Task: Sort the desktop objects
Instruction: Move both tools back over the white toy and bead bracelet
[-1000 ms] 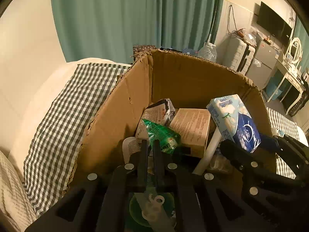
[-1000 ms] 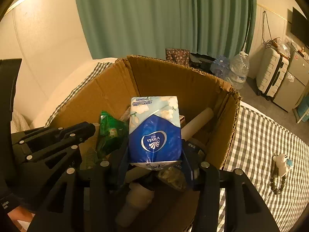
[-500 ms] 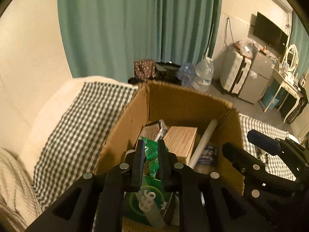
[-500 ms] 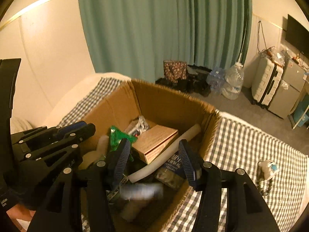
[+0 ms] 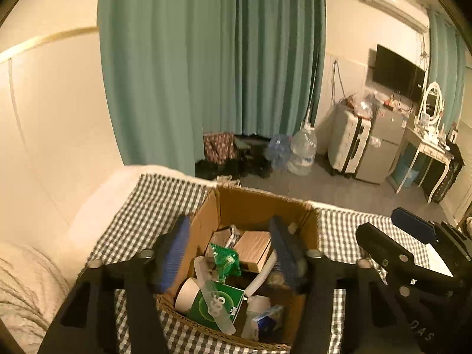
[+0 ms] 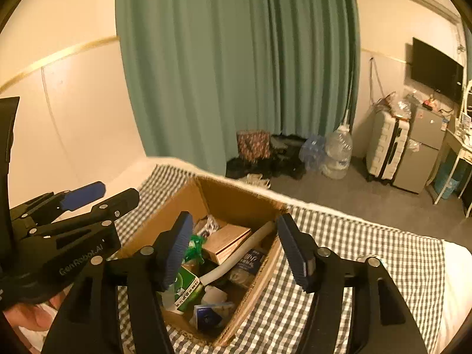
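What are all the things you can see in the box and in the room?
box: one, brown cardboard, on the checked cloth
checked cloth: one, dark and white, under the box
green packet: one, in the box
small carton: one, tan, in the box
white tube: one, leaning in the box
tissue pack: one, blue and white, near end of the box
curtain: one, green, behind
water jug: one, clear, on the floor
suitcase: one, pale, by the wall
left gripper: open, above the box
right gripper: open, above the box

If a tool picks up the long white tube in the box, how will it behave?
The white tube looks like rolled paper, so probably light and crushable. Being round, it may slip or roll. It leans on the brown box, so lifting may disturb that.
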Action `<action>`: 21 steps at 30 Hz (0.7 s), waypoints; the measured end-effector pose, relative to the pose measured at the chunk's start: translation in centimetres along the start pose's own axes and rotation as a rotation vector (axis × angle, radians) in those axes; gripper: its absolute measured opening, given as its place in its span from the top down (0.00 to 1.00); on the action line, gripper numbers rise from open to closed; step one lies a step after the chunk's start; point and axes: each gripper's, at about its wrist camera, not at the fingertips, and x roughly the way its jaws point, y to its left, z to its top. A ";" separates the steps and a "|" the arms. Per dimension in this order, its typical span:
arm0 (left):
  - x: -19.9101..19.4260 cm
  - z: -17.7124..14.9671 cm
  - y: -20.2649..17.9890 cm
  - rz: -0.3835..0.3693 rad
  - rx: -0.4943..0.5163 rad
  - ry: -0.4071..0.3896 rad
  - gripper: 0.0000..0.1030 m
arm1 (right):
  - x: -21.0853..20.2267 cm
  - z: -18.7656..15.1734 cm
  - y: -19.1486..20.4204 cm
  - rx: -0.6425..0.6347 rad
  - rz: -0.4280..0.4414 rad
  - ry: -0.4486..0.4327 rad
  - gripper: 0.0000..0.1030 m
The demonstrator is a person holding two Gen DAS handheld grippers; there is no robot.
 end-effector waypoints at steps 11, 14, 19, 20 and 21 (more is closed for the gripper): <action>-8.3 1.5 -3.2 0.010 0.065 -0.136 0.00 | -9.9 1.4 -2.4 0.079 -0.057 -0.169 0.11; -10.5 1.4 -4.4 -0.001 0.087 -0.176 0.00 | -12.2 1.3 -3.2 0.098 -0.080 -0.195 0.03; -12.8 0.9 -6.1 -0.024 0.096 -0.214 0.00 | -15.4 0.7 -4.4 0.087 -0.122 -0.221 0.00; -13.0 0.8 -6.4 -0.033 0.095 -0.214 0.00 | -15.8 0.5 -4.5 0.085 -0.128 -0.222 0.00; -13.2 0.9 -6.8 -0.039 0.090 -0.213 0.00 | -16.3 0.3 -4.7 0.083 -0.134 -0.223 0.00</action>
